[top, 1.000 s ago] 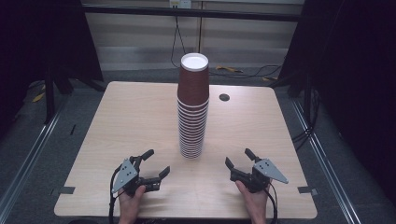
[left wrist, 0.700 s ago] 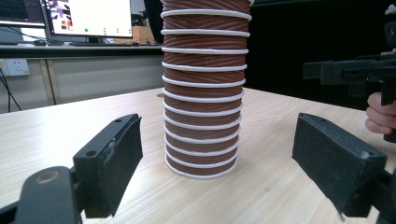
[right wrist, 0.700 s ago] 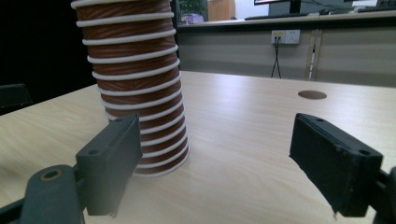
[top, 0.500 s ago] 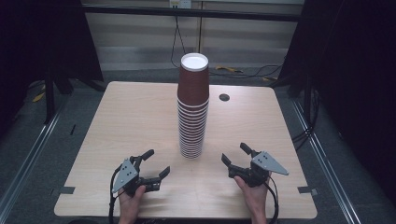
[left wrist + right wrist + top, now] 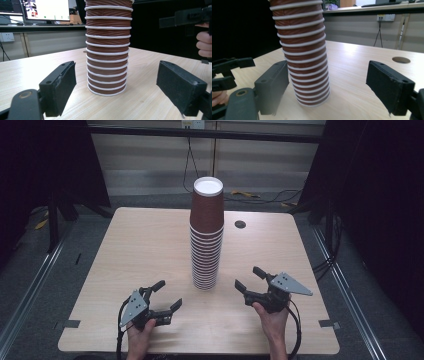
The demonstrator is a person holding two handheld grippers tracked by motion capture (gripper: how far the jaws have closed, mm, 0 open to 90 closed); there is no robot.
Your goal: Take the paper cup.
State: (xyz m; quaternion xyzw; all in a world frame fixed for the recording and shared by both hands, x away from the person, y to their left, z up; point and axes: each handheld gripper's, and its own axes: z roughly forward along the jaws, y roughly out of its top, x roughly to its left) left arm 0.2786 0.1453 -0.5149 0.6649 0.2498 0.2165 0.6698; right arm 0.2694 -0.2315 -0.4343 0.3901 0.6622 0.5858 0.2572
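A tall stack of brown paper cups (image 5: 206,237) is stood upside down near the middle of the wooden table (image 5: 125,250), its white rims ringed one above another. The left gripper (image 5: 166,296) is held low at the near edge, left of the stack, with its jaws spread and nothing between them. The right gripper (image 5: 249,279) is held to the right of the stack, seemingly a little above the tabletop, jaws likewise parted and empty. Both are kept well apart from the cups. A small round hole (image 5: 240,224) is seen in the tabletop beyond the stack.
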